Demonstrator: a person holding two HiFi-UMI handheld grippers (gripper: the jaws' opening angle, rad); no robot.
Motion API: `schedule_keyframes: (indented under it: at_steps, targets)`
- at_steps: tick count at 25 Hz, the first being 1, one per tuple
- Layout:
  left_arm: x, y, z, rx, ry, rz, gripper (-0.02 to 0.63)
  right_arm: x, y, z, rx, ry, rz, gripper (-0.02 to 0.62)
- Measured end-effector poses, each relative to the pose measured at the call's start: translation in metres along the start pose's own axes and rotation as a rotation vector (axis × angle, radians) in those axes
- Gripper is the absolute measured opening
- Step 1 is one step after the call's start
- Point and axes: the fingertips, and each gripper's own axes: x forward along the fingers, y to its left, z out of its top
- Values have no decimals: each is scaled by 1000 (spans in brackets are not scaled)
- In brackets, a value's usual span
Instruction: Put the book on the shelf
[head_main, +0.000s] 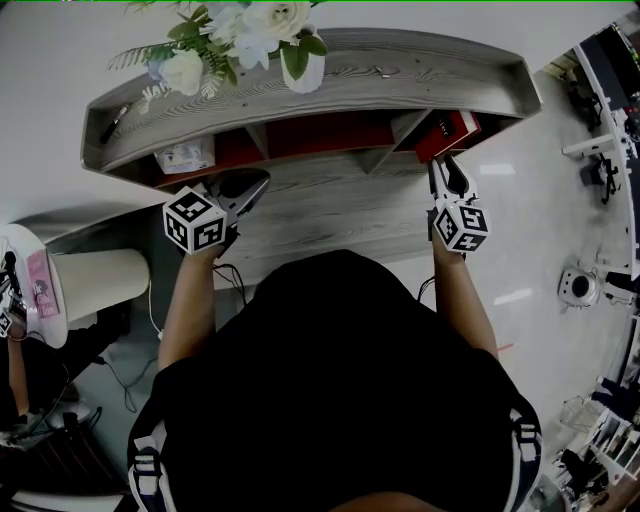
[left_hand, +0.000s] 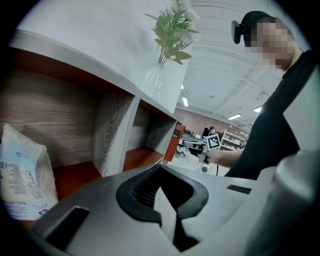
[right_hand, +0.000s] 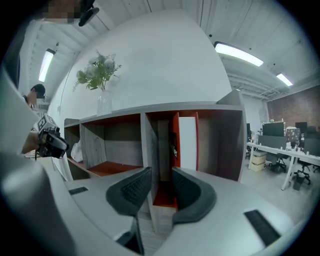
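Observation:
The red book (head_main: 447, 134) stands upright in the rightmost compartment of the grey wooden shelf (head_main: 400, 78), which has red-lined bays. In the right gripper view the book (right_hand: 185, 142) shows a red cover and white page edges, straight ahead. My right gripper (head_main: 449, 172) hangs just in front of that bay; its jaws (right_hand: 161, 176) stand a little apart with nothing between them, clear of the book. My left gripper (head_main: 248, 188) is in front of the left bays, its black pads meeting at the tips (left_hand: 159, 169), empty.
A vase of white flowers (head_main: 298, 66) stands on the shelf top. A white plastic bag (left_hand: 22, 175) fills the far-left bay. A round white table (head_main: 28, 290) is at the left; desks and chairs (right_hand: 280, 145) and a small white device (head_main: 578, 287) are at the right.

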Motion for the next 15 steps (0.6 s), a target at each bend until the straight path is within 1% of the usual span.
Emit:
schedule_keyframes:
  at_steps: [6, 15]
  targets:
    - [-11, 3, 0, 14, 1, -20, 20, 4, 23, 10, 5, -27, 14, 103]
    - [-30, 8, 0, 40, 4, -46, 20, 2, 51, 15, 10, -32, 32, 63]
